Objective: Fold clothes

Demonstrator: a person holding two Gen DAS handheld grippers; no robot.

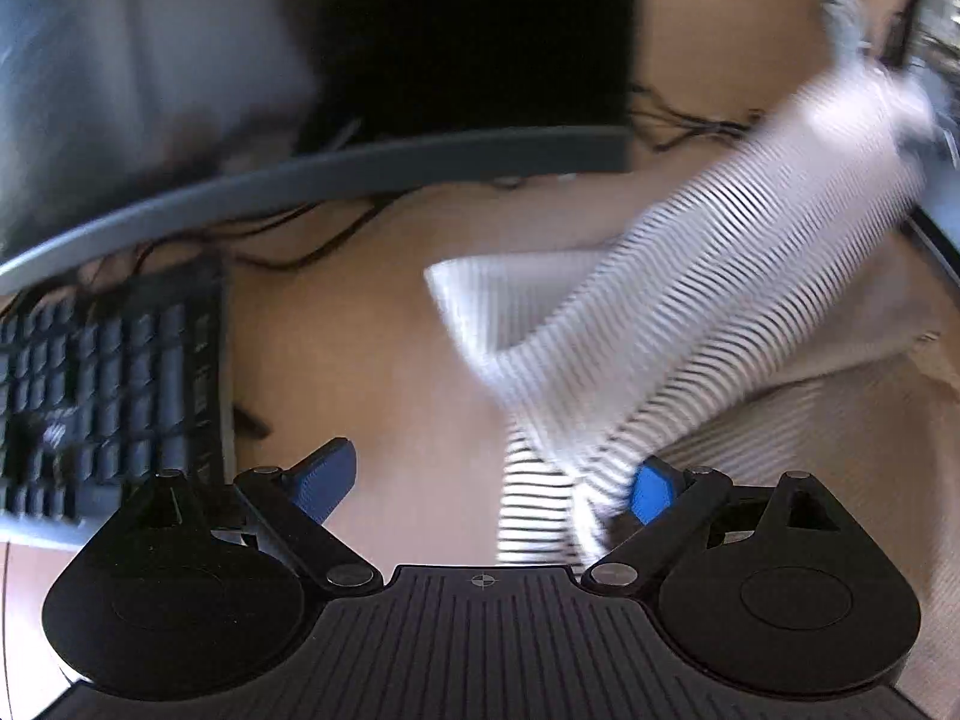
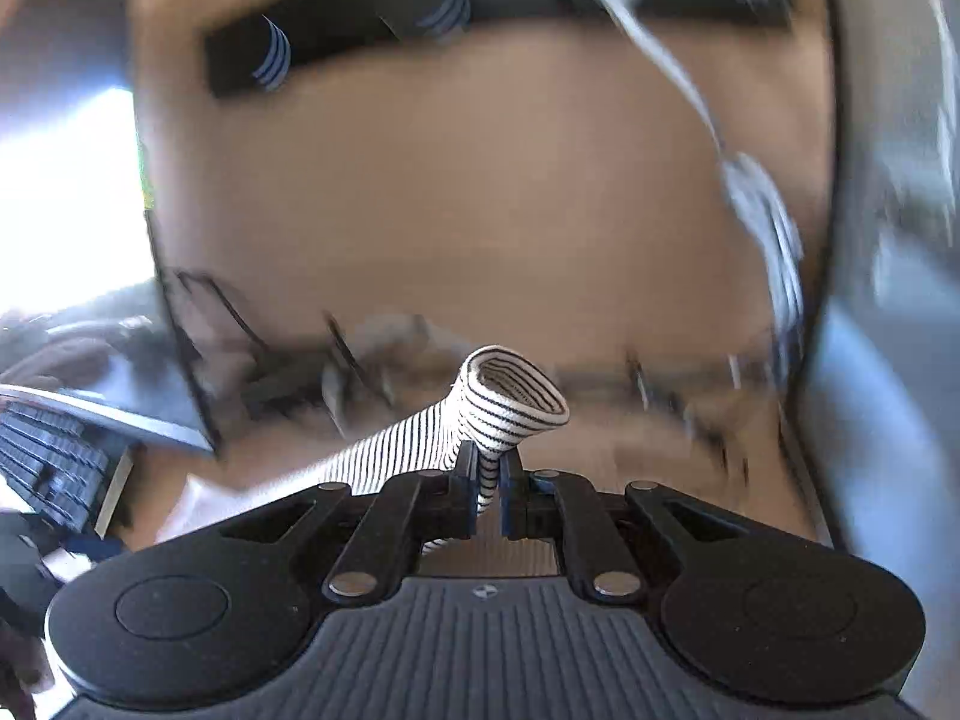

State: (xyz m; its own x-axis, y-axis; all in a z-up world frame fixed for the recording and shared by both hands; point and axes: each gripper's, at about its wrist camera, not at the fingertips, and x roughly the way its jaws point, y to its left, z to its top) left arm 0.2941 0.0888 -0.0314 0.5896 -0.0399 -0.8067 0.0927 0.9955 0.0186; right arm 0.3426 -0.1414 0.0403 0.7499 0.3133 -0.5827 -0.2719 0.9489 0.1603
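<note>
pinching one striped sleeve cuff [image 2: 510, 402], the right tongs [image 2: 489, 492] sit clamped; left tongs [image 1: 492, 486] spread apart over one striped garment [image 1: 690, 324], beside one keyboard [image 1: 108, 390] on the desk [image 1: 372, 372].

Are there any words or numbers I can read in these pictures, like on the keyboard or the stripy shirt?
No text can be read anywhere.
Keyboard: the key letters are too blurred to read; a pale mark near its lower left is also unreadable.
Striped garment: only stripes, no label or print showing.
Each gripper's black body carries a small round crosshair sign, a symbol, not a word.
Dark monitor: no writing visible.
</note>
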